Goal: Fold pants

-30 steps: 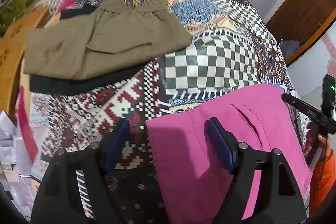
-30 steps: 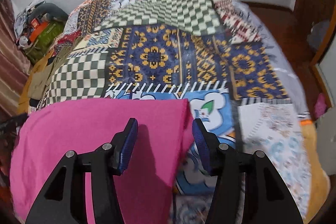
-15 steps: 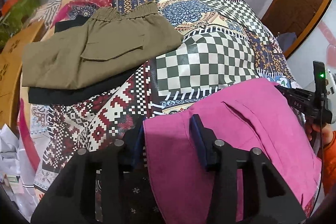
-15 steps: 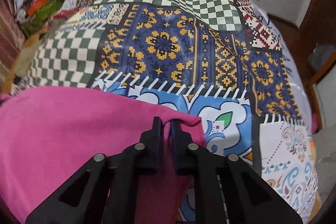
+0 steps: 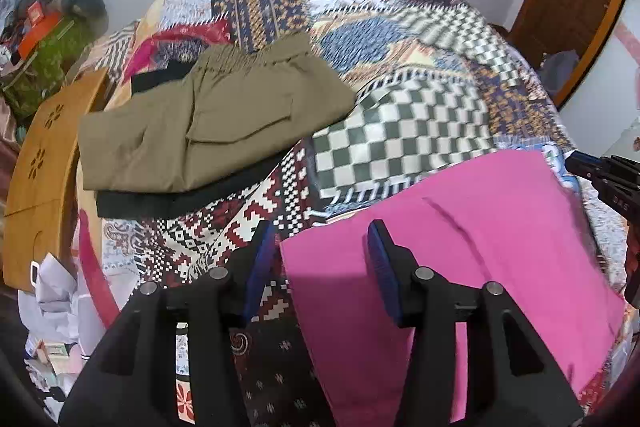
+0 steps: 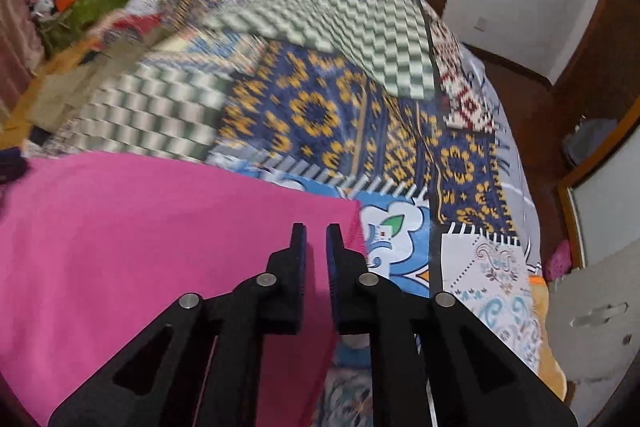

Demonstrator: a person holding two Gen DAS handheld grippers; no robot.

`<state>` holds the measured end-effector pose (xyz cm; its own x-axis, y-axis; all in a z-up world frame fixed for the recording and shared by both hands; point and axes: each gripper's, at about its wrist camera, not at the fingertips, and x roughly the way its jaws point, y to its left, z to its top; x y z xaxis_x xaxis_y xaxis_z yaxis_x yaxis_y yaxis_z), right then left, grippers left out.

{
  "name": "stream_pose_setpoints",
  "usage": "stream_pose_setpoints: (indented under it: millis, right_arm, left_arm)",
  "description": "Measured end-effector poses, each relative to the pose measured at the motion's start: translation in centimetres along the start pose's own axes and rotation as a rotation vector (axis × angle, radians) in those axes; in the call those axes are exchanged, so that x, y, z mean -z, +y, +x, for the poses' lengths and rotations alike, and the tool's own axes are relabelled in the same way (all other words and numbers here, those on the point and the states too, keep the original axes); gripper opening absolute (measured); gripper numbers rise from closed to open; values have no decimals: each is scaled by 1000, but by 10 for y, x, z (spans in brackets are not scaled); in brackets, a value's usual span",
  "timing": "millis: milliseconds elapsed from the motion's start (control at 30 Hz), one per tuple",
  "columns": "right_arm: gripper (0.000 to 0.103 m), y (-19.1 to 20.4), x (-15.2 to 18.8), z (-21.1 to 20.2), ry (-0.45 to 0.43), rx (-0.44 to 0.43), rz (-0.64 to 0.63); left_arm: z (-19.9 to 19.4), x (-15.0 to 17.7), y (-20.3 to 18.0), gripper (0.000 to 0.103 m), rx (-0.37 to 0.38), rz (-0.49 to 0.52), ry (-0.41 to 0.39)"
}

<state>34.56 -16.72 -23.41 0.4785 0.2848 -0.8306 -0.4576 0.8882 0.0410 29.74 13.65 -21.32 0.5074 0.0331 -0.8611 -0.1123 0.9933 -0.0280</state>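
Pink pants (image 5: 480, 247): spread flat on the near part of the bed, in front of both claws; a seam or pocket line runs slantwise over the cloth in the left wrist view.
Left claw (image 5: 320, 251): fingers apart, straddling the near left corner of the pink pants; the left finger is over the bedspread just beside the cloth edge, the right finger over the pink cloth. Whether the pads touch the cloth cannot be told.
Right claw (image 6: 316, 251): fingers drawn nearly together with a narrow slit between them, at the right corner of the pink pants (image 6: 140, 247). Pink cloth shows in the slit, but whether it is pinched cannot be told; the far background is blurred.
Bed (image 5: 400, 131): covered by a patchwork bedspread of checks, blue-and-yellow flowers and red-and-white patterns.
Olive pants (image 5: 208, 123): folded, lying on a dark garment (image 5: 168, 203) at the far left of the bed, well apart from the pink pants.
Wooden board (image 5: 40, 163): beside the bed at the left edge.
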Motion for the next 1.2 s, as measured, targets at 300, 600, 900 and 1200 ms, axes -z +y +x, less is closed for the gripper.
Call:
stream_pose_setpoints:
  millis: [300, 600, 900, 1200]
  right_arm:
    - [34, 52, -15, -59, -119, -196, -59]
    - [57, 113, -14, -32, -41, -315, -132]
    - [62, 128, 7, -4, 82, -301, -239]
    - [70, 99, 37, -23, 88, -308, -155]
  left_arm:
    - [-40, -9, -26, 73, 92, 35, -83]
    - [-5, -5, -32, 78, 95, 39, 20]
    - [14, 14, -30, 92, 72, 91, 56]
    - [-12, 39, -29, 93, 31, 137, 29]
